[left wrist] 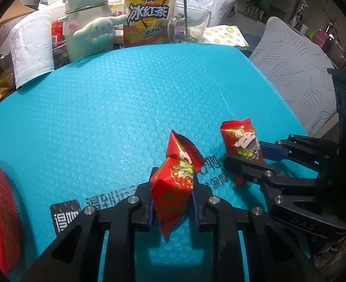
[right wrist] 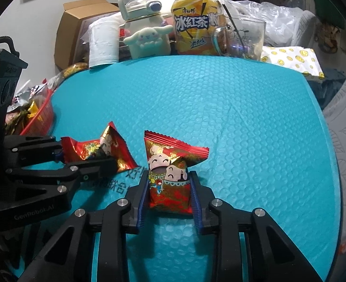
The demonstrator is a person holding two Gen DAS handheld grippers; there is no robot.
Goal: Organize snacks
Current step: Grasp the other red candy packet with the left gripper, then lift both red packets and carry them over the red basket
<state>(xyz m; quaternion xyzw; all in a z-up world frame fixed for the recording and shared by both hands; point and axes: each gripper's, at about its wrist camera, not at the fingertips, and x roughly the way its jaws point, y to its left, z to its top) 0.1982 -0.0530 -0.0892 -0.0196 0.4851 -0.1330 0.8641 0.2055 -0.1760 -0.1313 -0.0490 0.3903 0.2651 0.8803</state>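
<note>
The left claw pinches a red snack packet; the right claw pinches a second red snack packet at its 3 o'clock. Both packets sit low over the teal bubble mat, with the red mesh basket at 9 o'clock and the iced tea bottle at 12.

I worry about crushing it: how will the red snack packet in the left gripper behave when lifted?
The red snack packet is creased foil, so it probably dents and flops. The left gripper pinches its puffed middle, which suggests it is light. Its glossy film may slip.

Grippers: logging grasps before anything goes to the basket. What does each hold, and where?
Left gripper pinches one red snack packet mid-body; right gripper pinches another at its lower half.
</note>
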